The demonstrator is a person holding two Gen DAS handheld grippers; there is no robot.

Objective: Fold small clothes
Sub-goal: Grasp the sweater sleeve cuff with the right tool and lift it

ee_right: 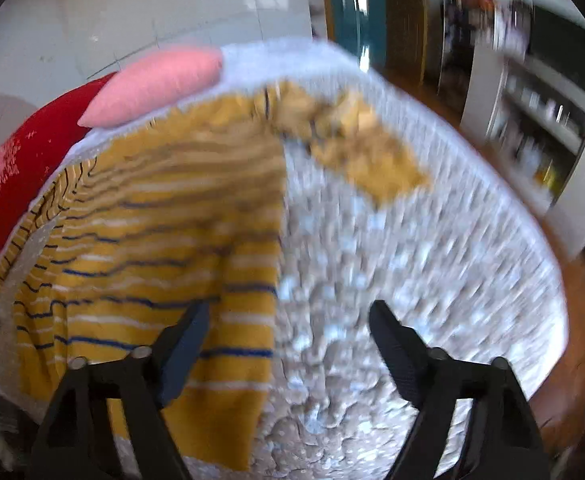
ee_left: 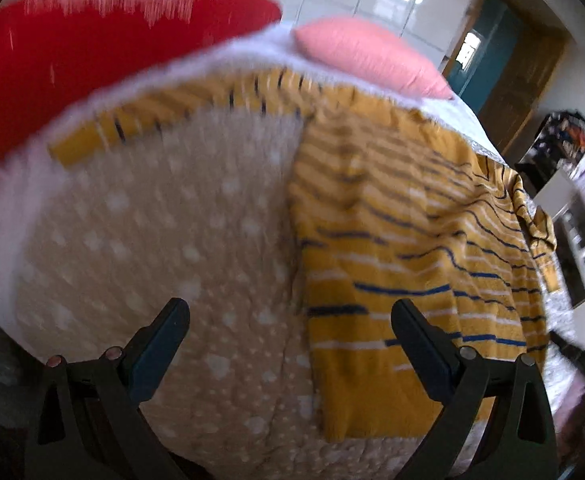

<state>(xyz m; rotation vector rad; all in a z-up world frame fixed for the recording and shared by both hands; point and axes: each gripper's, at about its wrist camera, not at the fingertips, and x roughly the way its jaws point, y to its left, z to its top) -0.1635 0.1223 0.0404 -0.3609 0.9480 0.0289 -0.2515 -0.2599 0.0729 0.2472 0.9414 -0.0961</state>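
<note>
- Left tongs [ee_left: 290, 320]: jaws spread wide, nothing between them, held above the bed [ee_left: 140, 240]. Under and ahead of them lies a beige spread dotted white; it looks like the bed cover, though blur leaves that unsure.
- Yellow striped garment [ee_left: 392, 240]: lies just right of the left tongs' centre line, its near edge running under the right-hand finger of that pair. In the right wrist view the same garment [ee_right: 164, 248] lies ahead and left of the right tongs, with the left-hand finger over its near right corner.
- State of the fold, as a judgement: the garment's right edge reads as a straight line, and a yellow sleeve [ee_right: 368, 164] trails out far ahead and right of the right tongs. So at most one side is tucked in; the sleeve and the final halving look to be left. The blur makes layers hard to count.
- Right tongs [ee_right: 288, 320]: jaws also apart, empty, over the pale speckled bed cover [ee_right: 412, 260].
- Beyond both tongs, at the far end of the bed: red pillow [ee_left: 92, 60] to the left, pink pillow [ee_left: 372, 56] beside it.
- Neither pair touches the cloth, as far as I can tell.
</note>
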